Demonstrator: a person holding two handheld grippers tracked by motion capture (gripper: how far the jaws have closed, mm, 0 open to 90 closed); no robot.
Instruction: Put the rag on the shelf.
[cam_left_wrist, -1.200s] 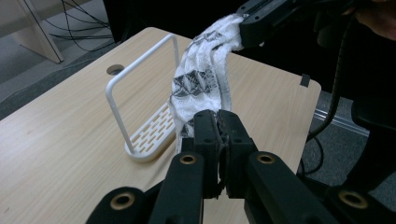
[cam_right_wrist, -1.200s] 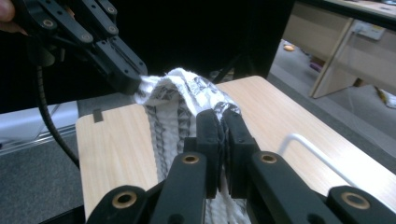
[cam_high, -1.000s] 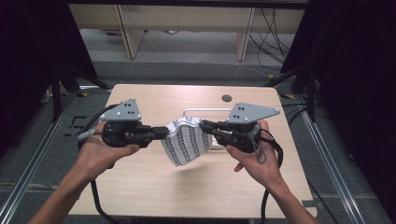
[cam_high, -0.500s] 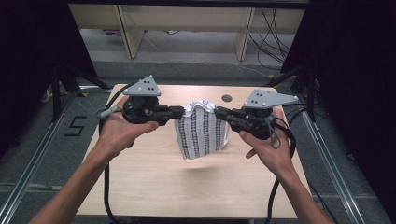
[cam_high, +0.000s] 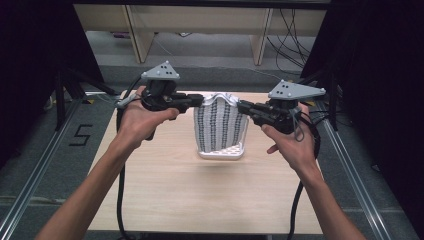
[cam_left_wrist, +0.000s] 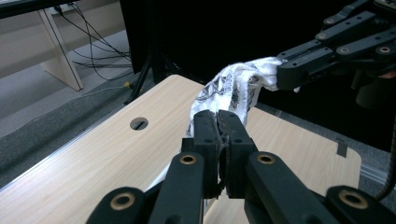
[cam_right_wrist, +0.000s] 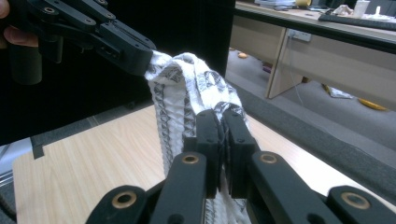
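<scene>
A white cloth with dark patterned stripes hangs between my two grippers over the wooden table. Its lower edge sits at or just above the tabletop. My left gripper is shut on the cloth's upper left corner, and my right gripper is shut on the upper right corner. In the left gripper view my own jaws pinch the cloth, with the right gripper clamping its far end. In the right gripper view my jaws grip the cloth, and the left gripper holds the other corner.
A round hole pierces the tabletop near its far edge. Wooden furniture legs and loose cables lie beyond the table. A black stand rises at the left, beside a floor mark.
Both grippers have risen and moved toward the far side of the table, lifting the cloth from a bunched heap until it hangs down lengthwise.
</scene>
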